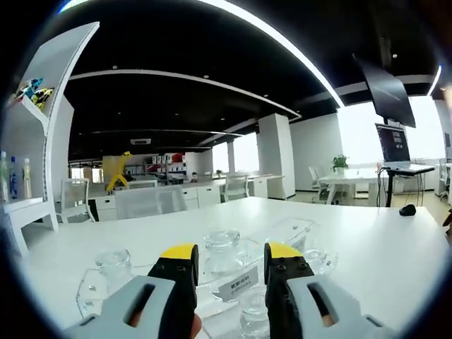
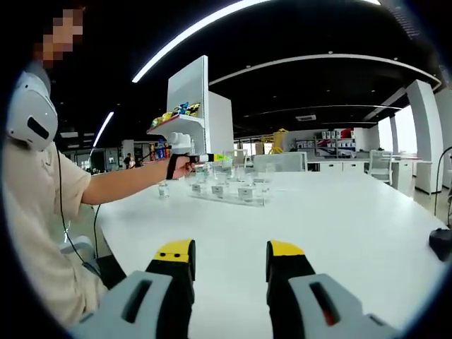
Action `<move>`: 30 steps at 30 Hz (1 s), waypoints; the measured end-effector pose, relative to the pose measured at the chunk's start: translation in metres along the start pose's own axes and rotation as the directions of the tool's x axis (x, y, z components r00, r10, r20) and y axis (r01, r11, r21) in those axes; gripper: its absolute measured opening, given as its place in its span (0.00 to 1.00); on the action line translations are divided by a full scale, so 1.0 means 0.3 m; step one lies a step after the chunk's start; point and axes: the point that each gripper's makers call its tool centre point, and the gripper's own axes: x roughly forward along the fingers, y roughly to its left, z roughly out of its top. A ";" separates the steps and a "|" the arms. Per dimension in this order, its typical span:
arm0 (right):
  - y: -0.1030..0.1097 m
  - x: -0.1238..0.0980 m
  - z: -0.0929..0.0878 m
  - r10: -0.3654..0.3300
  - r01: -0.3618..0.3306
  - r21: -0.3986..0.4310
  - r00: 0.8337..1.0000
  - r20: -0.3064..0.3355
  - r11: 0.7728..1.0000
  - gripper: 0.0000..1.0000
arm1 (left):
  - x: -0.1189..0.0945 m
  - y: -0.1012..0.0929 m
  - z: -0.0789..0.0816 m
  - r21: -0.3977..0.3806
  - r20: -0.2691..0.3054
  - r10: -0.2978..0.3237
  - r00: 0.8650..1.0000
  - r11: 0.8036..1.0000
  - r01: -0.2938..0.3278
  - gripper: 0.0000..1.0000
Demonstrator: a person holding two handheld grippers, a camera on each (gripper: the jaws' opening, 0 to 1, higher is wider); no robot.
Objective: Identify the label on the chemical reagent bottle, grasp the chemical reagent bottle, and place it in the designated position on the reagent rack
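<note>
The long white counter [image 2: 339, 233] takes up most of the room in front of the person, and nearly everything on it is bunched at one end, presumably so the work stays within arm's reach of the seat. The person [image 2: 42, 212] sits at that end with one arm stretched out over the surface.

On the counter stands the clear reagent rack [image 2: 226, 191], a low see-through stand with small white label cards along its front edge. The cards face the sitter, which I take to be so each slot can be matched to a bottle's label. In the left gripper view the rack [image 1: 282, 229] lies directly ahead, with one label card [image 1: 238, 283] showing between the jaws, its print too small to read.

The glass reagent bottles [image 1: 223, 247] sit in and around the rack, clear with round stoppers; one bottle [image 1: 113, 265] is off to the side and another [image 2: 163, 188] stands apart on the counter, just beside the rack, likely waiting to be sorted.

The left claw [image 1: 230, 265] hovers low over the rack, jaws spread, nothing between them, lined up as if to read and choose. The right claw [image 2: 230, 258] is also released and empty, held well back above bare counter. A small dark object [image 2: 441, 244] rests at the far edge.
</note>
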 end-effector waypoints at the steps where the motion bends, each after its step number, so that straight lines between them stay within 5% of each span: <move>1: 0.003 0.001 0.002 0.002 -0.002 -0.001 1.000 0.002 1.000 0.40 | -0.010 -0.002 0.004 0.003 0.003 -0.002 1.000 1.000 0.002 0.37; 30: 0.060 -0.005 0.046 0.000 0.001 -0.040 1.000 0.020 0.999 0.40 | -0.361 -0.003 0.051 0.010 0.070 0.025 0.997 1.000 -0.026 0.37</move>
